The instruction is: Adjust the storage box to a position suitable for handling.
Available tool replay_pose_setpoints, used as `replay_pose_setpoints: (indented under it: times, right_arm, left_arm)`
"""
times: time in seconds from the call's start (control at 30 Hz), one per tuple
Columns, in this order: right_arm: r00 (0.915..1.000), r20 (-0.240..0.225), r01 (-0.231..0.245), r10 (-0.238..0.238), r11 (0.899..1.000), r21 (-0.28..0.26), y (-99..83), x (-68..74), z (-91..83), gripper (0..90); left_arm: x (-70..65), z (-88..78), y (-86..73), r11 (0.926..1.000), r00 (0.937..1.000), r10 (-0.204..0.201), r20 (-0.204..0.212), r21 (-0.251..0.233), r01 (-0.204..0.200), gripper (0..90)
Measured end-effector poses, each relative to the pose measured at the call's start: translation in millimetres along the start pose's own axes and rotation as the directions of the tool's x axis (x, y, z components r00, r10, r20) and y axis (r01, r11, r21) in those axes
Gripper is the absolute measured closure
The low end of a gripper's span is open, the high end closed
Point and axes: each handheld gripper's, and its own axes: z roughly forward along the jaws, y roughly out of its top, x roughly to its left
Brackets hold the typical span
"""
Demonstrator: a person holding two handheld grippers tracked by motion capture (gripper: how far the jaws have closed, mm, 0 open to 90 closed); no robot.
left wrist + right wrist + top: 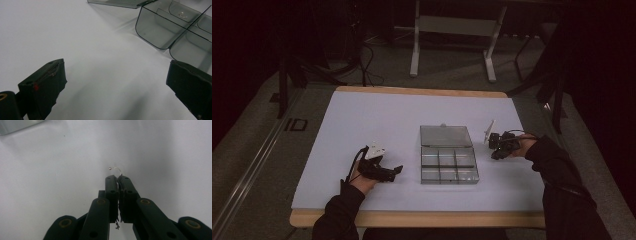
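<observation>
Left hand-held gripper (398, 169): resting on the white table (362, 120) to the left of the box, its jaws standing wide apart with nothing between them and pointing toward the box. Centre of the table: a clear compartment box (449, 166) is lying open, its lid (446, 135) folded flat behind it on the far side; the tray is showing six compartments in two rows. In the left gripper view a small wire earring hook (183, 15) is sitting in one compartment, behind the near corner one; the near corner compartment is looking empty, and the contents of the others cannot be told from here. Right hand-held gripper (498, 151): hovering just beside the box's right edge, its jaws pressed together on a second thin earring hook (115, 168), the curved end with a tiny ball sticking out past the tips in the right gripper view. Progress, as a judgement: the sorting appears to be underway, with one hook already in the tray and another pinched and waiting just outside it; what is remaining is carrying this piece over the box wall, letting it drop into a compartment, and probably closing the lid.
</observation>
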Motion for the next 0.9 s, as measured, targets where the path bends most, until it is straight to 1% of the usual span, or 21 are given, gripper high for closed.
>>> replay_pose_setpoints:
  times: [0.13, 0.23, 0.33, 0.47, 0.57, 0.6, 0.73, 0.9]
  right_arm:
    - [1.0, 0.001, 0.007, -0.007, 1.0, -0.018, 0.8, 1.6, -5.5, 86.4]
    - [1.0, 0.001, 0.007, -0.007, 1.0, -0.025, 1.4, 3.3, -9.3, 86.4]
    - [0.9999, 0.002, 0.017, -0.017, 0.999, -0.03, 2.4, 4.6, -11.7, 86.5]
    - [0.9991, 0.007, 0.043, -0.043, 0.998, -0.04, 6.5, 8.6, -18.9, 86.4]
    - [0.9987, 0.011, 0.051, -0.05, 0.998, -0.042, 8.7, 10.5, -22.4, 86.4]
    - [0.9984, 0.012, 0.056, -0.056, 0.997, -0.051, 10.6, 12.4, -25.8, 86.4]
    - [0.9979, 0.007, 0.065, -0.065, 0.996, -0.06, 13.1, 13.8, -29.8, 86.5]
    - [0.9962, 0.008, 0.087, -0.087, 0.994, -0.073, 18.9, 17.9, -37.3, 86.4]
  left_arm:
    - [0.0, 0.0, 0.0, 1.0, 1.0, 0.001, 0.001, 0.0, -0.001, 3.2]
    - [0.0, -0.1, 0.0, 1.0, 1.0, 0.0, 0.0, 0.0, 0.0, 3.2]
    - [0.1, -0.1, 0.0, 1.0, 1.0, 0.0, 0.001, 0.0, 0.0, 3.2]
    - [0.0, -0.1, 0.0, 1.0, 1.0, 0.001, 0.001, 0.0, -0.001, 3.2]
    - [0.1, -0.1, 0.0, 1.0, 1.0, -0.001, 0.0, -0.001, 0.001, 3.2]
    - [0.1, 0.0, 0.0, 1.0, 1.0, -0.001, 0.0, 0.0, 0.001, 3.2]
    - [-0.1, -0.1, 0.0, 1.0, 1.0, 0.001, 0.0, 0.0, -0.001, 3.2]
    - [0.0, -0.1, 0.0, 1.0, 1.0, 0.0, 0.0, 0.0, 0.0, 3.2]
